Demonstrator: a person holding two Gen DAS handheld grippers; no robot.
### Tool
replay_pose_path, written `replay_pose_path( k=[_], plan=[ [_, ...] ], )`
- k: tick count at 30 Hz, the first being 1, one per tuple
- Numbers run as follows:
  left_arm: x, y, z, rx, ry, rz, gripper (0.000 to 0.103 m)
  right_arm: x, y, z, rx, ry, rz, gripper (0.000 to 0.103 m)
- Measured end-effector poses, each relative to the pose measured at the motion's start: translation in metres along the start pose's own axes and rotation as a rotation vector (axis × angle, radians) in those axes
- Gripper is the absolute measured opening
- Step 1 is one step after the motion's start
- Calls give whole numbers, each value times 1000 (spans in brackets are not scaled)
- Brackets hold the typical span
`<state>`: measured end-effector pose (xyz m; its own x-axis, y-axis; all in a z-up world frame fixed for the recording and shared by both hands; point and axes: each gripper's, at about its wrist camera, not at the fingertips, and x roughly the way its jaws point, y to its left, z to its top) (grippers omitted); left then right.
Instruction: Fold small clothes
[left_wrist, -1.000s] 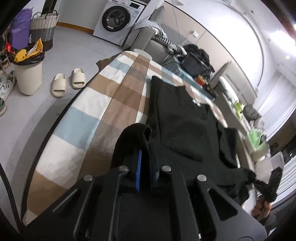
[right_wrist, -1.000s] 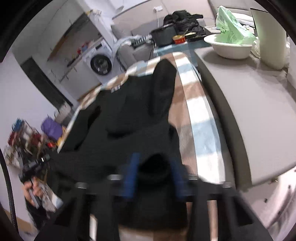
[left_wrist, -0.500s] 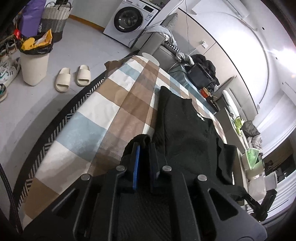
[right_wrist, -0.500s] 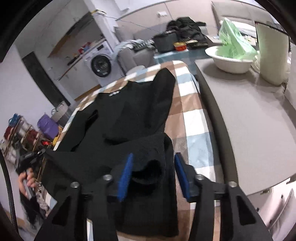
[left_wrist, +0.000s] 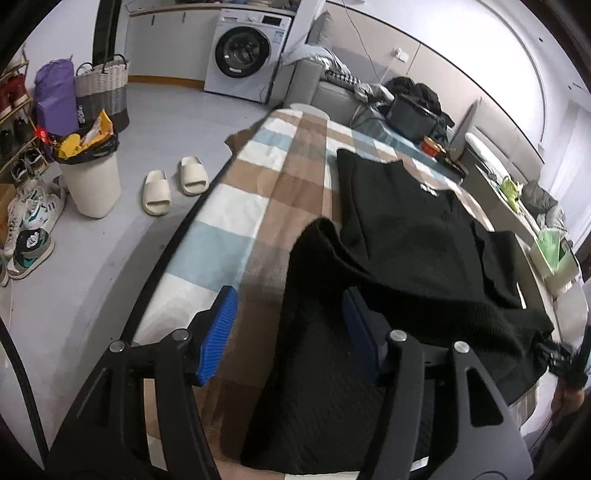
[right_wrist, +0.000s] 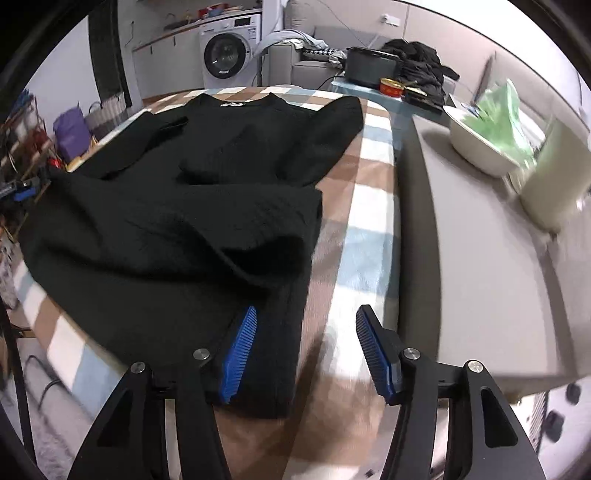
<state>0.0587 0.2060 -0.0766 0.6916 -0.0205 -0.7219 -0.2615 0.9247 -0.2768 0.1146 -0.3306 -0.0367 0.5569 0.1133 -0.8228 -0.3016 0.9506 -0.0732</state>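
Only the left cam shows slippers (left_wrist: 173, 184) & bin (left_wrist: 92, 184); only the right shows the bowl (right_wrist: 480, 147). Both grippers, left (left_wrist: 291, 332) & right (right_wrist: 306, 350), are opening, pads off the black sweater (left_wrist: 406, 236), whose folded hem lies betw. each pair of jaws.

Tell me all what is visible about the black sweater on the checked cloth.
The black sweater looks like a ribbed knit with a small white label at the neck. It lies on the checked cloth, its lower part folded up over the body, the fold loose and puffed, not flat. One sleeve lies folded inward over the chest. The left gripper and the right gripper are opening; the fabric lies between the jaws of each, pressed by neither.
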Motion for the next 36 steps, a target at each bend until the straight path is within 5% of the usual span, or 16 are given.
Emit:
replay_pose_path(
  k=[4,7,16,22,27,29,30,31,33,34,35,36],
  plan=[
    [15,-5,3,8,23,-11,56,10,6,24,-29,-72,-1,58],
    [25,-9,10,6,21,-29,56,9,-4,48,73,-167,60,58],
    [55,-19,29,18,46,-145,54,36,-17,62,146,-93,178,63],
    [61,-16,41,-11,21,-239,9,39,-16,69,129,-109,214,71],
    [61,-16,45,-10,19,-249,8,52,-8,86,70,-74,235,72],
    [60,-17,46,6,23,-230,10,58,-7,92,54,-57,258,72],
    [61,-18,46,18,33,-213,21,60,-7,95,50,-52,271,72],
    [62,-19,47,24,37,-201,43,62,-8,98,46,-46,287,72],
    [60,-21,47,37,22,-185,61,65,-14,103,68,-52,307,72],
    [58,-23,47,52,11,-188,61,67,-18,105,85,-49,327,71],
    [58,-25,48,64,14,-191,62,67,-20,106,99,-48,337,66],
    [58,-27,48,73,19,-193,64,67,-21,107,108,-51,349,45]
  ],
)
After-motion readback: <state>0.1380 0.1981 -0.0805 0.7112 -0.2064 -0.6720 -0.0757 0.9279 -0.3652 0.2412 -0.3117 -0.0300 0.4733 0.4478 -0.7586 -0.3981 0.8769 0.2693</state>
